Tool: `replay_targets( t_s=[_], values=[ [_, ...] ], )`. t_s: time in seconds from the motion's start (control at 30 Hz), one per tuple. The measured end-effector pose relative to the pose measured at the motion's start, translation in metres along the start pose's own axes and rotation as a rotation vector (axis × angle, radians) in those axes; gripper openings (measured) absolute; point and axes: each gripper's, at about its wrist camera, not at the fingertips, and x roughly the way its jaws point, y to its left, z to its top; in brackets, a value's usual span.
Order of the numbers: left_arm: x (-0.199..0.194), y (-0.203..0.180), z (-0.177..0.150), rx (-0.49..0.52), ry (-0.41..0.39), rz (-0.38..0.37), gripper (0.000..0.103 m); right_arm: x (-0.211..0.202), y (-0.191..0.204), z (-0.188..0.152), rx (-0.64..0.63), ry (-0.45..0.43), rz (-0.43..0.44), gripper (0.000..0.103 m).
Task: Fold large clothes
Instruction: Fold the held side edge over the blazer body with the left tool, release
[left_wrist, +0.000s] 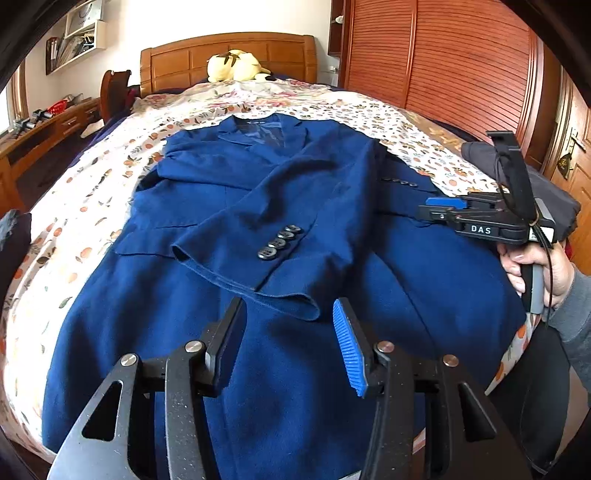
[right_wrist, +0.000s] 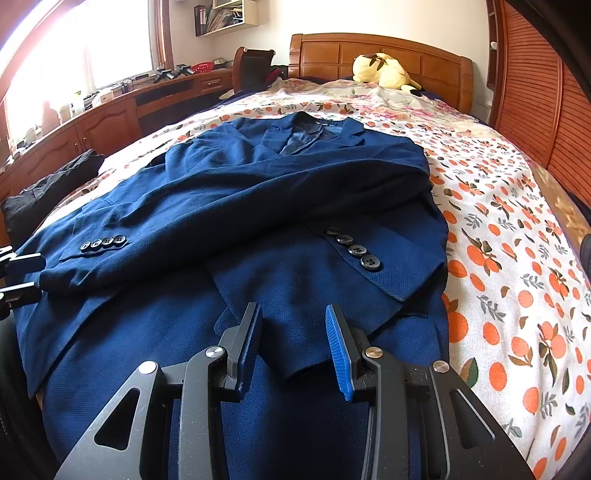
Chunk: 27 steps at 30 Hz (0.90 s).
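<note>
A blue suit jacket (left_wrist: 280, 229) lies front up on the orange-patterned bedsheet (left_wrist: 85, 206), collar toward the wooden headboard (left_wrist: 229, 55) at twelve o'clock, hem toward the cameras at six. Both sleeves are folded in across its chest. In the left wrist view one sleeve (left_wrist: 266, 240) runs down toward seven o'clock, its four dark cuff buttons (left_wrist: 280, 242) face up, and the cuff edge lies just ahead of the left gripper (left_wrist: 291, 332). That gripper's jaws stand partly apart over the jacket's lower front with only cloth beneath them and nothing pinched between the pads.

In the right wrist view the other sleeve (right_wrist: 332, 266) lies toward five o'clock, its buttons (right_wrist: 354, 251) showing, its cuff reaching down between the fingers of the right gripper (right_wrist: 293, 339). Those jaws are partly open too; the cuff sits in the gap, but the pads do not press on it.

From the left wrist camera the right gripper (left_wrist: 443, 210) shows at three o'clock, a hand (left_wrist: 535, 273) on its handle, hovering over the jacket's right edge.

A yellow plush toy (left_wrist: 236, 66) rests by the headboard, dark folded clothing (right_wrist: 48, 188) lies at nine o'clock near the desk (right_wrist: 110, 118)
</note>
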Motion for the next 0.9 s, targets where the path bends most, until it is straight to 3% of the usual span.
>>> replay_targets(
  t_s=[0.07, 0.13, 0.2, 0.37, 0.53, 0.63, 0.67, 0.73, 0.8, 0.87, 0.9],
  values=[
    [0.004, -0.003, 0.000, 0.013, -0.006, -0.006, 0.050, 0.000, 0.000, 0.000, 0.000, 0.000, 0.000, 0.037],
    [0.009, -0.006, 0.001, 0.025, 0.006, -0.013, 0.040, 0.000, 0.000, 0.000, -0.001, 0.001, 0.000, 0.037],
    [0.013, -0.006, 0.004, 0.038, 0.014, -0.011, 0.007, 0.000, 0.000, 0.000, -0.001, 0.003, -0.001, 0.037],
    [-0.008, 0.007, 0.018, 0.020, -0.068, 0.025, 0.003, 0.001, -0.004, 0.003, 0.007, 0.019, 0.009, 0.037],
    [-0.031, 0.032, 0.028, 0.005, -0.117, 0.108, 0.004, -0.005, -0.007, 0.005, 0.011, 0.028, 0.001, 0.037],
    [-0.044, 0.048, 0.028, -0.014, -0.127, 0.112, 0.004, -0.017, -0.007, 0.005, 0.012, 0.028, -0.013, 0.037],
    [-0.046, 0.053, 0.028, -0.018, -0.124, 0.110, 0.006, -0.022, -0.007, 0.004, 0.008, 0.027, -0.018, 0.037],
    [-0.054, 0.063, 0.024, -0.021, -0.128, 0.114, 0.030, -0.036, -0.007, 0.000, -0.001, 0.023, -0.024, 0.037],
    [-0.060, 0.073, 0.019, -0.030, -0.142, 0.110, 0.066, -0.048, -0.007, -0.005, 0.000, 0.021, -0.030, 0.037],
    [-0.066, 0.085, 0.013, -0.054, -0.150, 0.119, 0.083, -0.062, -0.008, -0.012, 0.013, 0.018, -0.031, 0.038],
    [-0.068, 0.089, 0.010, -0.061, -0.156, 0.128, 0.083, -0.068, -0.010, -0.015, 0.017, 0.023, -0.031, 0.044]
  ],
)
